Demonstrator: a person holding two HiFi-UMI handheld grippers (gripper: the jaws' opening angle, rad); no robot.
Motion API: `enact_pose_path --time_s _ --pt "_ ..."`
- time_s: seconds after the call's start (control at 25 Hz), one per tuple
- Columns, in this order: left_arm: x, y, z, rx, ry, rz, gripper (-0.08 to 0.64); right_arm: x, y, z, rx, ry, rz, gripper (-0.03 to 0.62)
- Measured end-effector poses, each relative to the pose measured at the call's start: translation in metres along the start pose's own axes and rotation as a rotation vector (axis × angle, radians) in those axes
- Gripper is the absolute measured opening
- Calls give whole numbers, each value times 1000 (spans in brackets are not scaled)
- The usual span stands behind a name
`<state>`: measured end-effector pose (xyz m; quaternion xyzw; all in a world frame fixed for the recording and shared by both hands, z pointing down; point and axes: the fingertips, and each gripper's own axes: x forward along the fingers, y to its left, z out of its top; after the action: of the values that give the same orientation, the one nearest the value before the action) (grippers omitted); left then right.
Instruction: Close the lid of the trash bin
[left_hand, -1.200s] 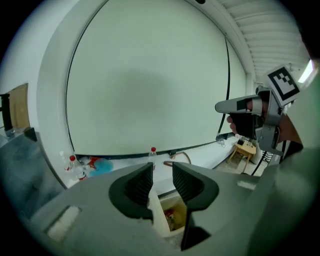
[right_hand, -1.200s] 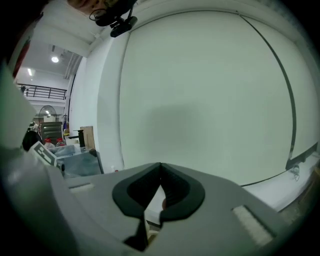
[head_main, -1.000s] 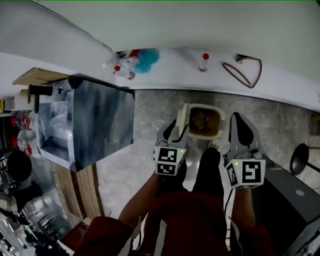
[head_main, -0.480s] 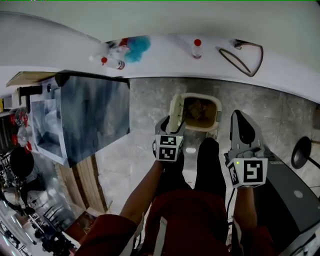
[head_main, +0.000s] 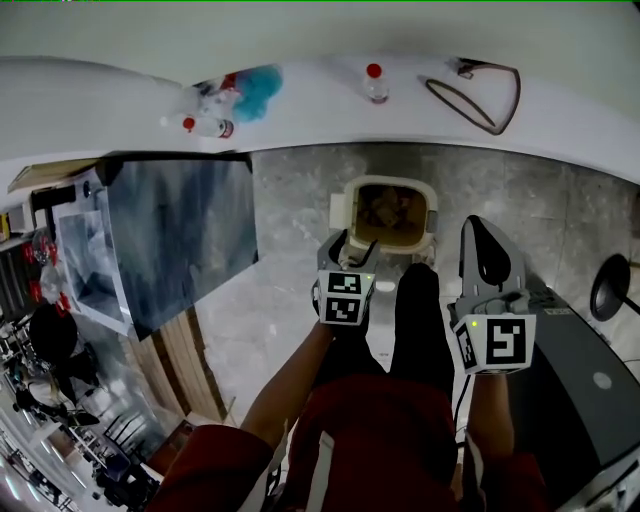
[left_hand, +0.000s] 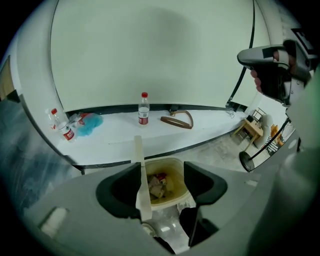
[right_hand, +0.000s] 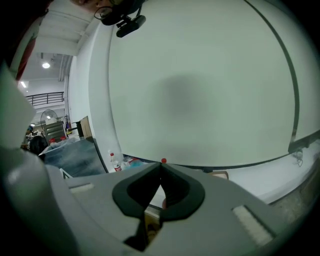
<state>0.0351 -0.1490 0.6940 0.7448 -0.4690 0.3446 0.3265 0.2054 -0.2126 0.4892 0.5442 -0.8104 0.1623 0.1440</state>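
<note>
Lid (left_hand: 141, 177) of bin (head_main: 388, 181) upright, edge-on between jaws of the open left gripper (left_hand: 161, 167); contact we cannot tell. Right gripper (right_hand: 161, 164) closed, empty. Two bottles (left_hand: 143, 108) on tabletop (left_hand: 120, 136).

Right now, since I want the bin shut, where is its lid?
Left gripper view: the lid stands upright at the left rim of the trash bin, between the jaws of the open left gripper, nearer the left jaw.
</note>
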Motion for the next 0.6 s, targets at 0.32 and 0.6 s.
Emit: enact_pose_path --time_s 0.32,0.6 --pt "33 -64 -3 82 36 -111 275 -12 -28 -14 39 10 -45 0" --pt "69 -111 -20 153 115 -207 275 -19 -56 -32 60 33 -77 0"
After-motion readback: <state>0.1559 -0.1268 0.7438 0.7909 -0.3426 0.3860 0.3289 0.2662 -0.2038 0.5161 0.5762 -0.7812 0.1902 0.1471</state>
